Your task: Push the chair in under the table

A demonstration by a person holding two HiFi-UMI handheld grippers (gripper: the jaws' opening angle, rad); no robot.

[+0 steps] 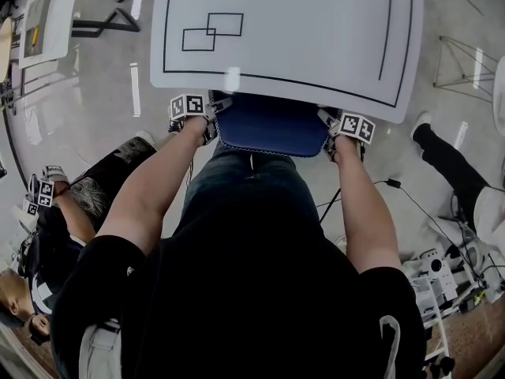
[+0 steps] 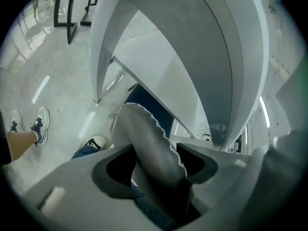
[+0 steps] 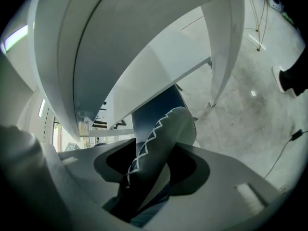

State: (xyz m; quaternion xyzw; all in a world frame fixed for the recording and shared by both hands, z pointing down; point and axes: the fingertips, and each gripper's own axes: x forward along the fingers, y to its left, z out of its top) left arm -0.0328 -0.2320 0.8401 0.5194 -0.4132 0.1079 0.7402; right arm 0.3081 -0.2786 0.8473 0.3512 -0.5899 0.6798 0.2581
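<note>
A blue chair stands partly under the near edge of the white table, and only its backrest top shows in the head view. My left gripper is at the backrest's left corner and my right gripper at its right corner. In the left gripper view the grey, white-stitched backrest edge fills the left gripper, whose jaws are shut on it. In the right gripper view the backrest edge lies between the jaws of the right gripper, with dark gaps on both sides. The tabletop's underside looms above.
A bystander's black-trousered leg and a floor cable lie to the right, with equipment nearer. Another person sits at the left holding a marker-cube gripper. A second table stands far left. Table legs flank the chair.
</note>
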